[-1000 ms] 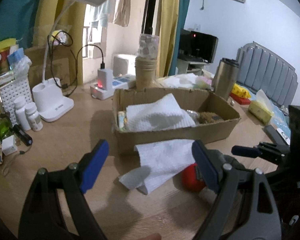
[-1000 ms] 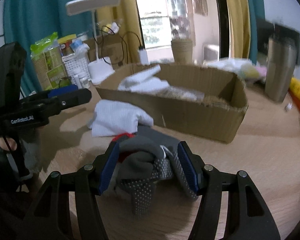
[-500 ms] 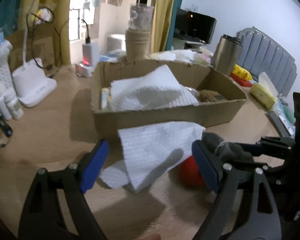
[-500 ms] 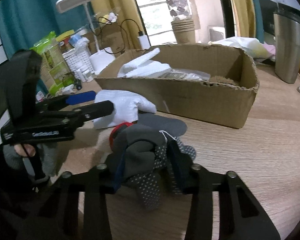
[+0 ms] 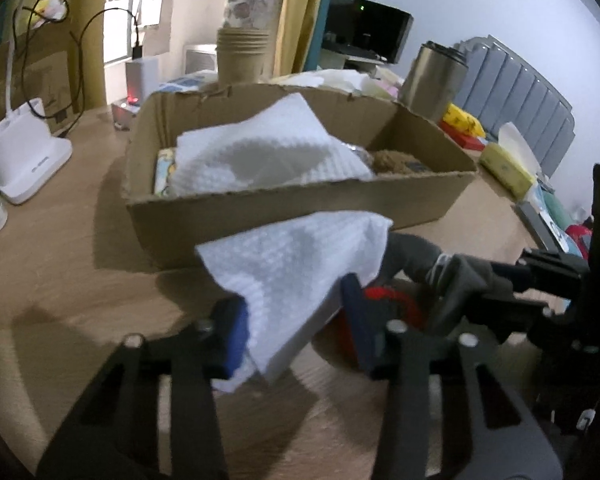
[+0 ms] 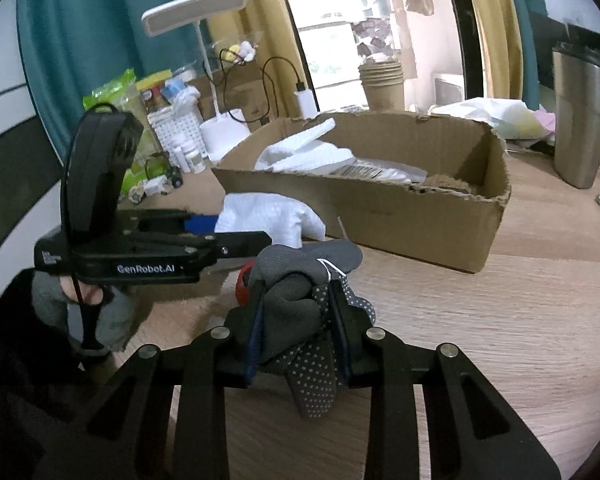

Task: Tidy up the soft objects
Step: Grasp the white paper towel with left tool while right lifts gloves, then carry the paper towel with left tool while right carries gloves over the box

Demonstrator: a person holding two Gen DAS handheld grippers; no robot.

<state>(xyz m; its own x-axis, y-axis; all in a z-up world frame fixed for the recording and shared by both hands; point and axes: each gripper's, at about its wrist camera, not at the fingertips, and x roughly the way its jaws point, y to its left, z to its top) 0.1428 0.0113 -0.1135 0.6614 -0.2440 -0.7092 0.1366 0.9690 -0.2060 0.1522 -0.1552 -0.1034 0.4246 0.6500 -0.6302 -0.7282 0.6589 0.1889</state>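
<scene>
The left tongs (image 5: 296,336) are squeezed onto a white paper towel (image 5: 296,264), which hangs between the blue pads and lifts off the worktop (image 5: 60,280). The right tongs (image 6: 296,330) are squeezed tight on a gray dotted glove (image 6: 300,304), with its fingers drooping down. Both soft things sit just in front of the near wall of the cardboard box (image 5: 292,208), which I think is where they go. To do this well, I would lift each thing higher than the box wall, move it over the open space, and only then let go, so nothing snags on the torn edge. The towel is floppy, so slow moves help. The left view looks down into the box and shows another white towel (image 5: 268,156) and something brown and fuzzy (image 5: 392,160) on the right side inside. It also shows a red thing (image 5: 388,304) under the glove. The right view shows the glove's dots and the left tongs from the side.
</scene>
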